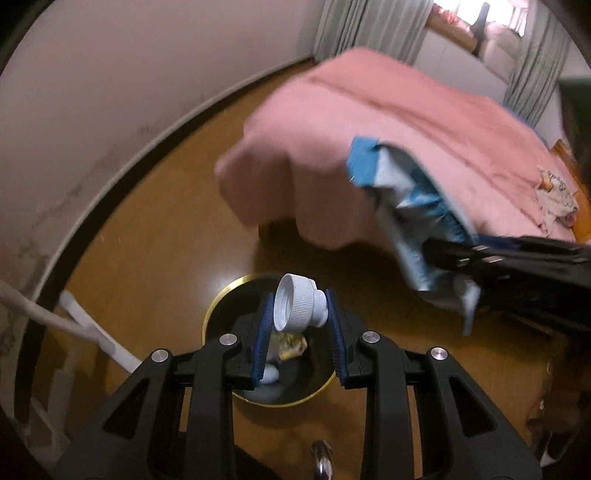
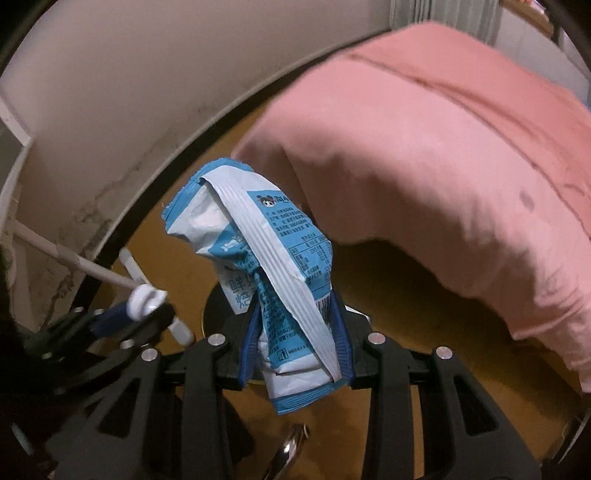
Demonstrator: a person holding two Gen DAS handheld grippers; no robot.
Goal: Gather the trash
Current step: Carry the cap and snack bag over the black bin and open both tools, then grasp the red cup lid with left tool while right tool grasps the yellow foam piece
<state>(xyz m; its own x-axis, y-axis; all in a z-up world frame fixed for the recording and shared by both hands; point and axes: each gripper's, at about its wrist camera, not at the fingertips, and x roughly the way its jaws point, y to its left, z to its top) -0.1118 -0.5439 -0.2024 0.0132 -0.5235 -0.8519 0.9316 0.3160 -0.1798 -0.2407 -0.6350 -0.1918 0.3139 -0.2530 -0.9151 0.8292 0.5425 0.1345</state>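
Note:
My left gripper [image 1: 300, 314] is shut on a white ribbed bottle cap [image 1: 297, 307], held right above a black round bin with a gold rim [image 1: 218, 306] on the wooden floor. Scraps of trash [image 1: 291, 345] lie inside the bin. My right gripper [image 2: 295, 332] is shut on a crumpled blue and white snack wrapper [image 2: 258, 251], which stands up between its blue pads. The bin [image 2: 212, 306] shows dark just behind that wrapper. In the left wrist view the right gripper [image 1: 436, 254] and its wrapper [image 1: 413, 206] hang to the right of the bin. The left gripper with the cap [image 2: 146, 295] appears at the left of the right wrist view.
A bed under a pink blanket [image 1: 388, 140] fills the right and far side, overhanging the floor near the bin. A white wall with a dark baseboard [image 1: 122, 166] curves along the left. White cables and a plug [image 1: 88, 325] lie by the wall. Green curtains [image 1: 369, 26] hang behind.

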